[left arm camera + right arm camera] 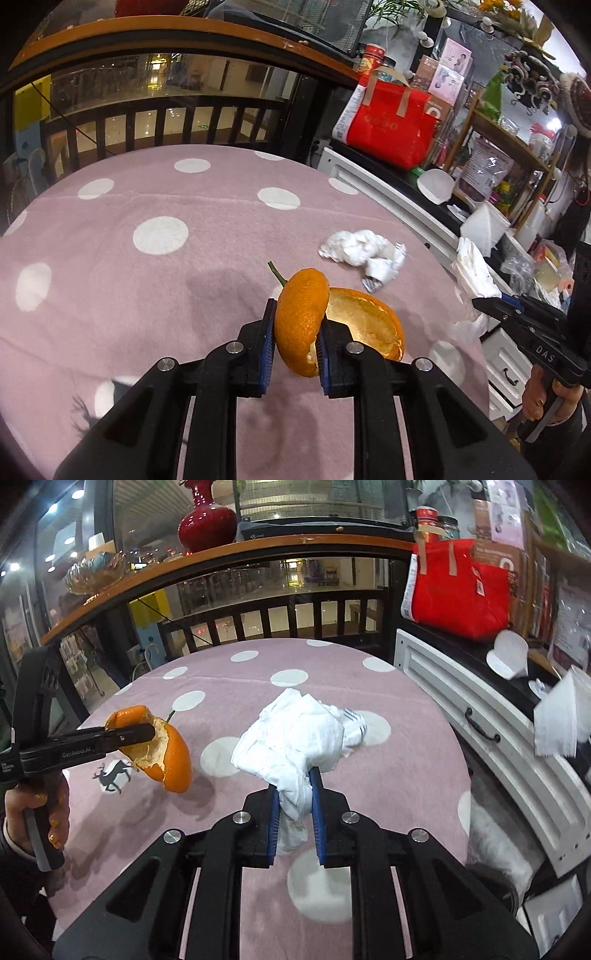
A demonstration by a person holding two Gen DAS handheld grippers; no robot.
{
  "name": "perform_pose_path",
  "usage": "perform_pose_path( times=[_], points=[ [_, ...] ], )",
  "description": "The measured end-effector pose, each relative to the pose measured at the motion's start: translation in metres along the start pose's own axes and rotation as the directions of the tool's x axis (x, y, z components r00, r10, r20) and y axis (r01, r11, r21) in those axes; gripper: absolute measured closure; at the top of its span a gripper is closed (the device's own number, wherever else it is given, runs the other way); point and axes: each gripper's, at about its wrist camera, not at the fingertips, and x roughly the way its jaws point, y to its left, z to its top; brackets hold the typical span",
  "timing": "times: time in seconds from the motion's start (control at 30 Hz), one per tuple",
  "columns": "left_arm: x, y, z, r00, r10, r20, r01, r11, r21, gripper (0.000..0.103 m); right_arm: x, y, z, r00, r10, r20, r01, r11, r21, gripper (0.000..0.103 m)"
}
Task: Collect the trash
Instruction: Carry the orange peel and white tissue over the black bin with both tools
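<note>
My left gripper (296, 315) is shut on a piece of orange peel (303, 295) with a green stem, lifted above the pink dotted tablecloth (147, 295). A crumpled white tissue with a foil wrapper (360, 253) lies on the cloth beyond it. In the right wrist view, my right gripper (293, 779) is shut on a white tissue wad (295, 734), also held off the cloth (406, 775). A striped wrapper edge (354, 722) shows behind the wad; I cannot tell if it is attached. The left gripper (147, 733) with the peel (177, 760) hangs at the left.
A white drawer cabinet (480, 716) stands right of the table, with a red bag (458, 590) and white paper items on it. A dark railing (295, 616) and a wooden shelf with a red vase (207, 520) lie behind. A person's hand (55, 812) grips the left handle.
</note>
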Motion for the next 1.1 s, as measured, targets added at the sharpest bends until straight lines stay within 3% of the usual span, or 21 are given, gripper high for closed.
perform_pose_path(
  times=[0.7,1.1],
  points=[
    [-0.027,-0.079,-0.049,0.992,-0.119,-0.029,0.121,0.99,0.071,0.084,-0.078,-0.054,-0.085,0.995,-0.102,-0.003,0.101,0.985,0.143,0.087],
    [-0.021,-0.136,-0.064,0.973,-0.22,-0.066,0.227,0.965,0.131,0.084,-0.099,-0.105,-0.129,0.973,-0.22,-0.073,0.231,0.946,0.229,0.087]
  ],
)
